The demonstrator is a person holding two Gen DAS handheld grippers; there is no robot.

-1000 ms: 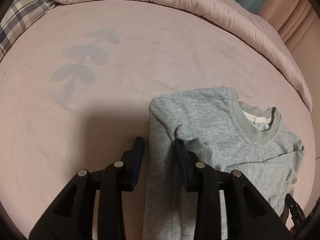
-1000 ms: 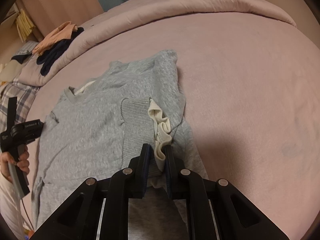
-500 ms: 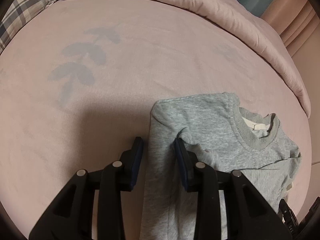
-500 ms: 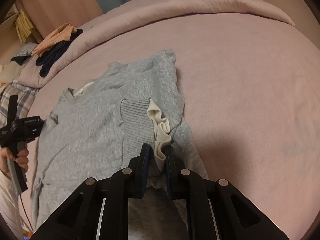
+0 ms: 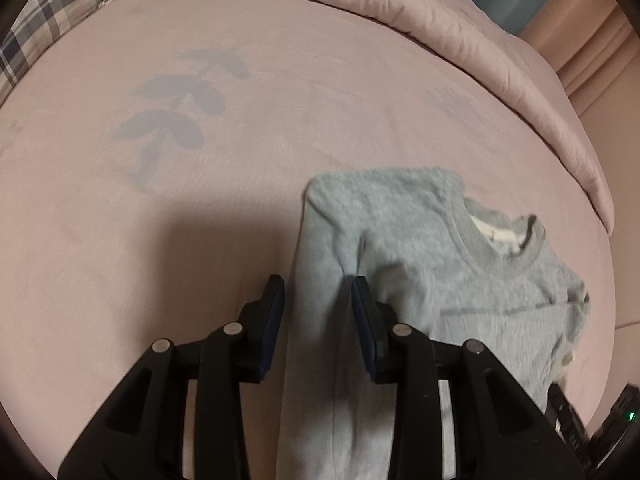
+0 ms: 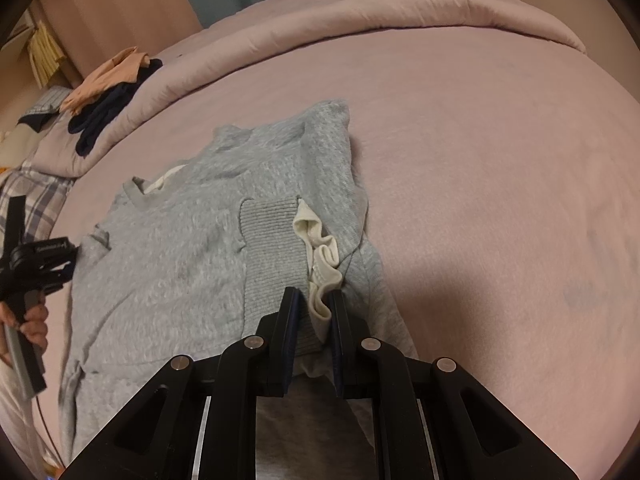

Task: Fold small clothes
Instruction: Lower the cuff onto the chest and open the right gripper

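A small grey sweatshirt (image 5: pixel 420 248) lies on the pink bed sheet (image 5: pixel 200 220), its collar (image 5: pixel 500 256) to the right. My left gripper (image 5: pixel 318 296) is shut on a long fold along the sweatshirt's left side, and creases run up from its right pad. In the right wrist view the sweatshirt (image 6: pixel 172 264) spreads to the left. My right gripper (image 6: pixel 314 304) is shut on its ribbed hem (image 6: pixel 272 248) and a bunched white inner layer (image 6: pixel 320 248). The left gripper (image 6: pixel 40 258), held by a hand (image 6: pixel 32 320), shows at the sweatshirt's far left edge.
A rolled pink duvet (image 5: pixel 400 0) borders the far side of the bed. Plaid fabric (image 5: pixel 40 32) lies at the far left. A pile of peach and navy clothes (image 6: pixel 108 92) rests on the duvet. Bare sheet (image 6: pixel 500 180) stretches to the right of the sweatshirt.
The left gripper has shifted only slightly with the fold in it, and the cloth near the collar looks a little more rumpled. The right gripper has kept still on the hem.
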